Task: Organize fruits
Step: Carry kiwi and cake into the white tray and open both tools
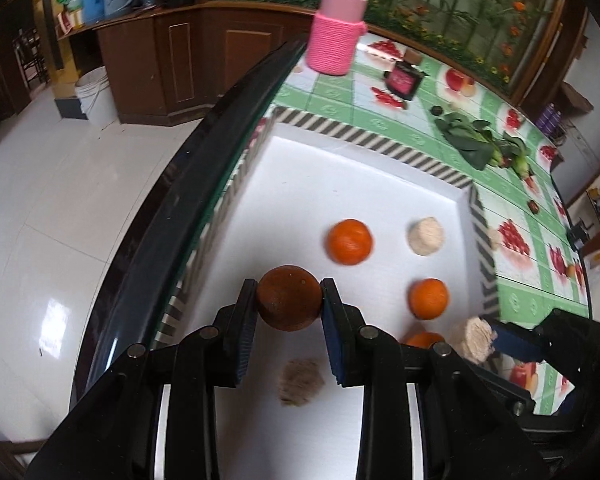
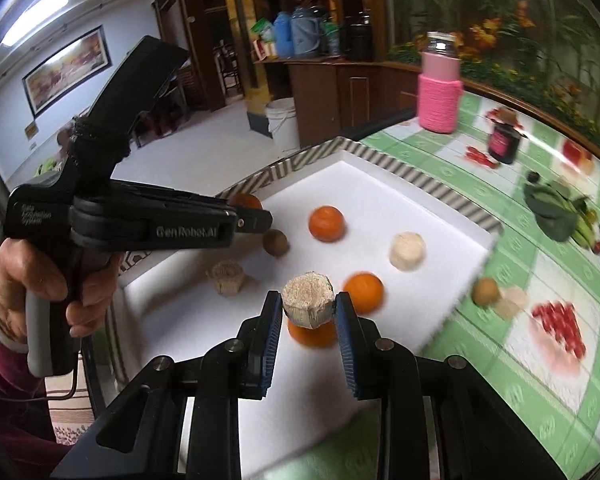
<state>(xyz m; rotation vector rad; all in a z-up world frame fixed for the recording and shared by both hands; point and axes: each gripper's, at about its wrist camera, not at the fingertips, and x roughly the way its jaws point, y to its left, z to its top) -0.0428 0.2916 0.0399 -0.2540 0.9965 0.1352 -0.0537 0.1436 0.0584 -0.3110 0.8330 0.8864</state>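
Note:
My left gripper (image 1: 289,298) is shut on a dark brown round fruit (image 1: 289,300), held above the white tray (image 1: 320,184). In the right wrist view the left gripper (image 2: 256,219) hangs over the tray's far left, with an orange (image 2: 245,201) behind it. My right gripper (image 2: 308,306) is shut on a beige cylindrical cake (image 2: 308,300), held above an orange (image 2: 312,334). In the tray lie oranges (image 1: 349,241) (image 1: 428,298), a pale cake (image 1: 426,236) and a tan cake (image 1: 301,381). A small brown fruit (image 2: 276,243) lies near the left gripper.
A pink-sleeved jar (image 1: 338,28), a dark box (image 1: 404,79) and leafy greens (image 1: 480,142) are on the green tablecloth beyond the tray. A brown fruit (image 2: 485,291) lies on the cloth right of the tray. The table edge (image 1: 204,160) drops to the floor at left.

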